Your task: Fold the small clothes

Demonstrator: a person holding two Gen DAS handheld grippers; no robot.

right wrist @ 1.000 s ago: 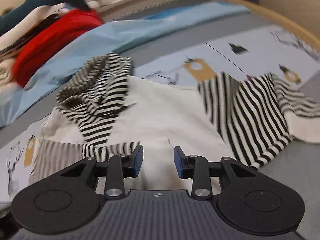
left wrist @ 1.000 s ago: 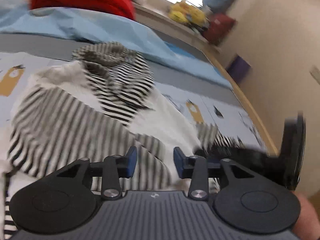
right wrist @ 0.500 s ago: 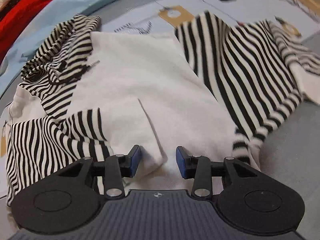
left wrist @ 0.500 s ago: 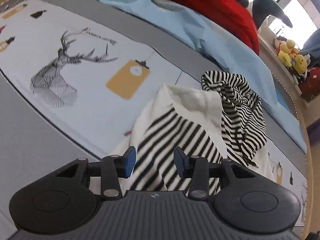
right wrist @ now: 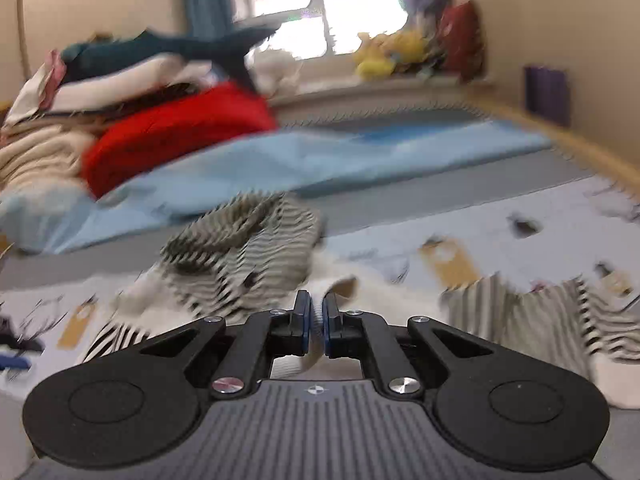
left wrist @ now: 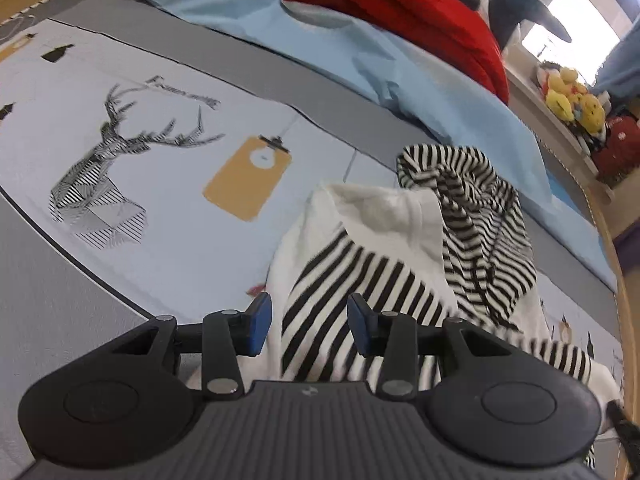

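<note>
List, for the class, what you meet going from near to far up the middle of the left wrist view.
Left gripper, open → striped sleeve → white hoodie body → grey bed cover band → light blue sheet → red blanket.

Motion blur smears the right wrist view: the hoodie (right wrist: pixel 244 256) stripes and bed (right wrist: pixel 520 240) prints run together. The left tool (left wrist: pixel 308 322) body hides the hoodie's near hem.

left claw (left wrist: pixel 308 330), right claw (right wrist: pixel 316 322): black linkages, blue pads, silver screws, ribbed grey body.
</note>
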